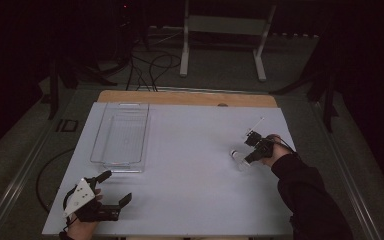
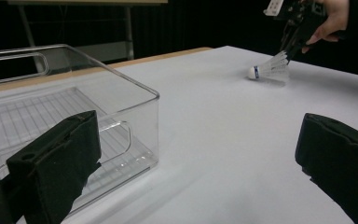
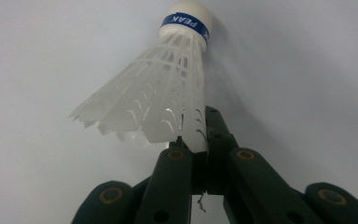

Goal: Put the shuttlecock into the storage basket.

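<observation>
The shuttlecock (image 3: pixel 168 93) is pinched at its skirt edge by the clenched right tongs (image 3: pixel 193 149), low over the white counter (image 1: pixel 190 170). It should be lifted gently, uncrushed, towards the clear bin (image 1: pixel 122 135); the left tongs (image 1: pixel 115 187) are held released.

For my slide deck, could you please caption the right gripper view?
Right tongs shut on the skirt edge of a white shuttlecock over the white table.

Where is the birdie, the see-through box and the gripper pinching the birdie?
shuttlecock (image 3: pixel 168 98), right gripper view, on its white skirt.
clear bin (image 1: pixel 120 135), high view, on its bare ribbed floor.
right gripper (image 1: pixel 250 158), high view, at its jaws' tips.
</observation>
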`<state>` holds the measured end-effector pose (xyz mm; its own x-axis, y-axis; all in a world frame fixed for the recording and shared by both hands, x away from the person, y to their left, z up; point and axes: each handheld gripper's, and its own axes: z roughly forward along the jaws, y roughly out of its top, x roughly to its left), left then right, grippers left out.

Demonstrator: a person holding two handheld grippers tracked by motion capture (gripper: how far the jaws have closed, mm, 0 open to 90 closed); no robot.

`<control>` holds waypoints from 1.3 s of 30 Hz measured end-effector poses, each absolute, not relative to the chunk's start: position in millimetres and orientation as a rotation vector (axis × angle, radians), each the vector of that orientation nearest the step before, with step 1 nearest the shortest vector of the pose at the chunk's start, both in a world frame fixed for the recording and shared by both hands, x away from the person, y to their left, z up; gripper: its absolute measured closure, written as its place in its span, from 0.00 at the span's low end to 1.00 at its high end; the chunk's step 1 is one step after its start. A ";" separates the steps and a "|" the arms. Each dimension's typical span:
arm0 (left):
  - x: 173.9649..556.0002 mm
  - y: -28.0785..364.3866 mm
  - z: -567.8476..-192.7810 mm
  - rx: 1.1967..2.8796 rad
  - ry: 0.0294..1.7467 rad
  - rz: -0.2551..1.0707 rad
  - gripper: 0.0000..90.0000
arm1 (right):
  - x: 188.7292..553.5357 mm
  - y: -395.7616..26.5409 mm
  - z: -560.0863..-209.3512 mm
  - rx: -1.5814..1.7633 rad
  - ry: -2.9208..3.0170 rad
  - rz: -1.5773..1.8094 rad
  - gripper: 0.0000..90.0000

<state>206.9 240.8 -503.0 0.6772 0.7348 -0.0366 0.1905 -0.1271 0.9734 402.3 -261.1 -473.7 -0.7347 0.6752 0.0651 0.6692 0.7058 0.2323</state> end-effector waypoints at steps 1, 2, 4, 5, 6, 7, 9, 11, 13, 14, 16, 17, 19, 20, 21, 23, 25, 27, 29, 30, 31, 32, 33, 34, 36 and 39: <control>206.9 240.8 -503.0 1.669 0.760 0.554 0.01 | 402.3 -261.1 -473.7 1.134 2.878 0.377 1.00; 207.1 240.7 -503.0 1.670 0.759 0.553 0.01 | 399.8 -258.8 -471.9 1.099 2.892 0.377 1.00; 207.1 240.6 -503.1 1.669 0.760 0.552 0.01 | 398.2 -257.4 -471.1 1.092 2.901 0.377 1.00; 207.2 240.7 -503.2 1.671 0.761 0.552 0.01 | 395.3 -255.1 -469.5 1.054 2.922 0.388 1.00; 207.2 240.7 -503.2 1.671 0.761 0.552 0.01 | 394.0 -254.1 -469.0 1.033 2.935 0.392 1.00; 207.3 240.7 -503.2 1.672 0.761 0.551 0.01 | 393.0 -253.4 -468.3 1.011 2.942 0.394 1.00; 207.4 240.5 -503.3 1.672 0.762 0.550 0.01 | 390.7 -251.7 -467.9 0.976 2.976 0.412 1.00; 207.5 240.4 -503.5 1.673 0.762 0.548 0.01 | 388.0 -249.3 -467.2 0.940 2.998 0.411 1.00; 207.5 240.4 -503.5 1.673 0.762 0.548 0.01 | 386.6 -247.9 -467.0 0.917 3.009 0.415 1.00; 207.8 240.3 -503.7 1.673 0.763 0.546 0.01 | 383.8 -245.1 -466.6 0.878 3.034 0.417 1.00; 208.0 240.2 -503.8 1.677 0.763 0.545 0.01 | 381.5 -242.5 -466.4 0.843 3.047 0.405 1.00; 208.1 240.0 -503.9 1.678 0.763 0.544 0.01 | 380.2 -241.0 -466.0 0.829 3.064 0.404 1.00; 208.2 240.0 -503.8 1.678 0.763 0.538 0.01 | 377.2 -237.5 -465.2 0.794 3.076 0.403 1.00; 208.2 240.0 -503.9 1.677 0.763 0.533 0.01 | 375.7 -235.6 -464.4 0.768 3.088 0.409 1.00; 208.4 239.6 -504.0 1.679 0.763 0.528 0.01 | 375.1 -234.7 -463.7 0.758 3.095 0.417 1.00; 208.4 238.9 -504.1 1.685 0.758 0.525 0.01 | 372.8 -231.5 -462.3 0.726 3.102 0.418 1.00; 208.5 238.6 -504.1 1.688 0.754 0.521 0.01 | 371.6 -229.7 -461.5 0.711 3.107 0.421 1.00; 208.5 237.5 -504.1 1.692 0.752 0.512 0.01 | 369.1 -225.0 -460.3 0.685 3.114 0.419 1.00; 208.4 237.5 -503.9 1.693 0.751 0.507 0.01 | 368.3 -223.5 -459.9 0.683 3.118 0.417 1.00; 208.3 237.3 -503.4 1.693 0.751 0.500 0.01 | 367.7 -221.3 -459.9 0.670 3.127 0.414 1.00; 208.4 237.5 -503.1 1.695 0.750 0.496 0.01 | 367.2 -219.9 -459.5 0.670 3.131 0.415 1.00; 208.6 237.4 -503.0 1.695 0.750 0.486 0.01 | 367.2 -219.2 -459.2 0.662 3.139 0.415 1.00; 208.8 237.1 -502.7 1.699 0.752 0.485 0.01 | 366.9 -217.9 -458.5 0.655 3.138 0.413 1.00; 208.8 237.1 -502.7 1.699 0.752 0.485 0.01 | 366.9 -217.9 -458.5 0.655 3.138 0.413 1.00; 209.0 236.2 -501.8 1.707 0.759 0.473 0.01 | 366.1 -214.7 -456.4 0.645 3.148 0.416 1.00; 209.8 234.3 -499.0 1.713 0.775 0.462 0.01 | 365.0 -210.3 -453.4 0.610 3.159 0.425 1.00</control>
